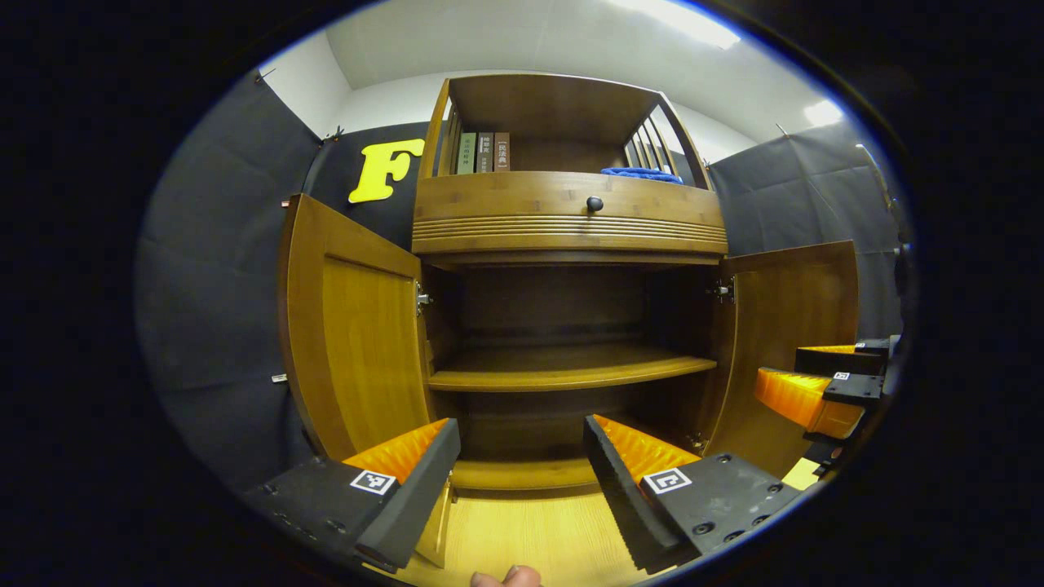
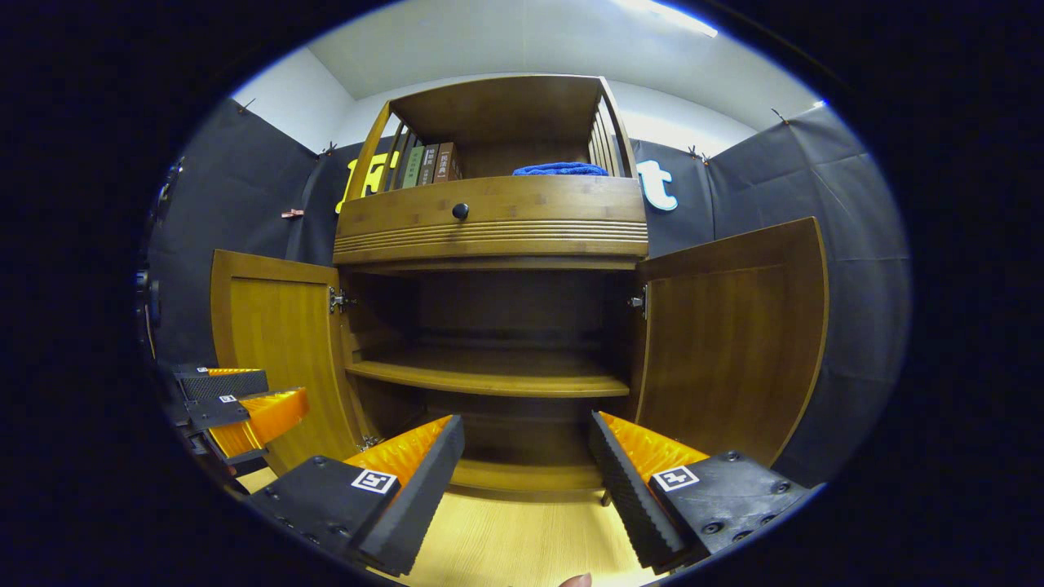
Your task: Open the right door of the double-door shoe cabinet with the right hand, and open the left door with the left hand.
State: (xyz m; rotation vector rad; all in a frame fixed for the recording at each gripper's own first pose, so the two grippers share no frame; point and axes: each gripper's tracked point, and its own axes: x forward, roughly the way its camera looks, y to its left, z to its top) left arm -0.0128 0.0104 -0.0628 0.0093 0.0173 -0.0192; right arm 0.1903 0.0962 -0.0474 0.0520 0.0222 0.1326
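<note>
Glossy varnished wood on shoe cabinet [image 1: 567, 216] and both doors; smooth pale wood-grain floor [image 2: 522, 538]; soft blue cloth [image 2: 561, 169] on top.

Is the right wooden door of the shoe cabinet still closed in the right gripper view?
No: the right wooden door stands swung wide open on its hinge, exposing the bare inner wooden shelf.

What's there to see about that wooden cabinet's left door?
The left door looks like warm brown wood, a flat panel set in a raised frame. It stands upright, swung wide open, its inner face showing. A metal hinge near the top joins it to the cabinet. Nothing else appears to touch it; the left gripper is open and apart from it.
</note>
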